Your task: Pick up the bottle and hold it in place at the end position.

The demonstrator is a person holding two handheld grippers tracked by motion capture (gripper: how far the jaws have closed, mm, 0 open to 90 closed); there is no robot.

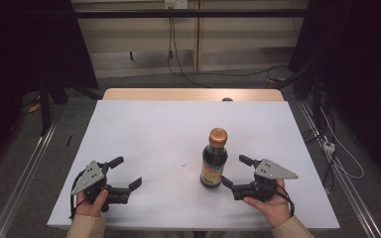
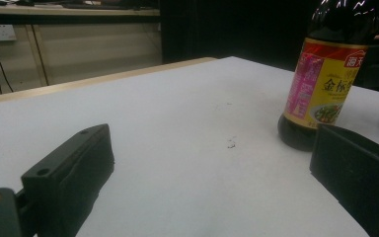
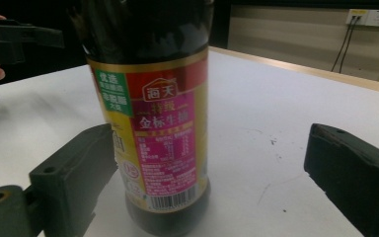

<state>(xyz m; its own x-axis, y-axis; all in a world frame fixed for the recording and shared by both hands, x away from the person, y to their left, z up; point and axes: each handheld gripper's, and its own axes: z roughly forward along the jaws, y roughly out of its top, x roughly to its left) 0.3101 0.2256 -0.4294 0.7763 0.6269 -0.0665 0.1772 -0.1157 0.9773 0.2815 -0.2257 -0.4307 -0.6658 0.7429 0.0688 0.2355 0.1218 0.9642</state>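
Right gripper rests low on the white table at the near right, held in the person's right hand, with its jaws spread wide and pointing left toward the soy sauce bottle. From above, the bottle stands just off the tips of those jaws; in the right gripper view the bottle sits between the two black jaws, close against the left one and well apart from the right one, so nothing presses on it. Whether the left jaw actually touches the label cannot be told.

Standing upright on its base, the bottle has its long axis vertical and its copper-coloured cap pointing straight up. It stands on the right half of the table, somewhat nearer the person's edge than the far one. Its dark body carries a yellow, red and pink label; the side with the barcode faces the right gripper.

Left gripper lies at the near left in the left hand, jaws apart with bare tabletop between them, well apart from the bottle, which appears at the upper right of the left gripper view.
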